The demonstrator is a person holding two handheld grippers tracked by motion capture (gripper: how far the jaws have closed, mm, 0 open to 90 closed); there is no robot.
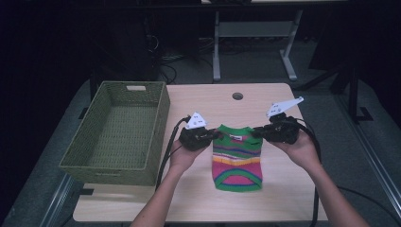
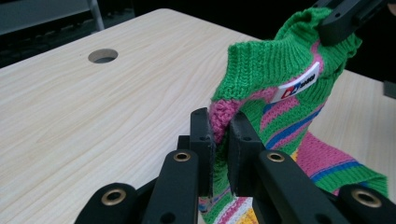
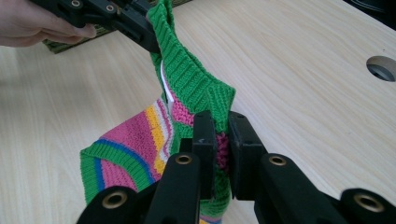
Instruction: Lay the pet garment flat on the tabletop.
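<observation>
two black claws, left claw and right claw, each pinch a shoulder of the ribbed, striped knit sweater above the pale wooden table.

Black tool (brass-ringed screws).

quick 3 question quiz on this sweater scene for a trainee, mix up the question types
1. True or false: the basket has clothes in it.
2. Which part of the striped sweater does each hand-held gripper pinch? A) the bottom hem B) the top, near the green collar C) the white label
3. Fill in: the basket stands to the ____ of the sweater in the high view.

Key
1. False: only its woven floor shows.
2. B: the left hand-held gripper and the right hand-held gripper each have their jaws shut on knit beside the collar, with the lower part lying on the table.
3. left
</observation>
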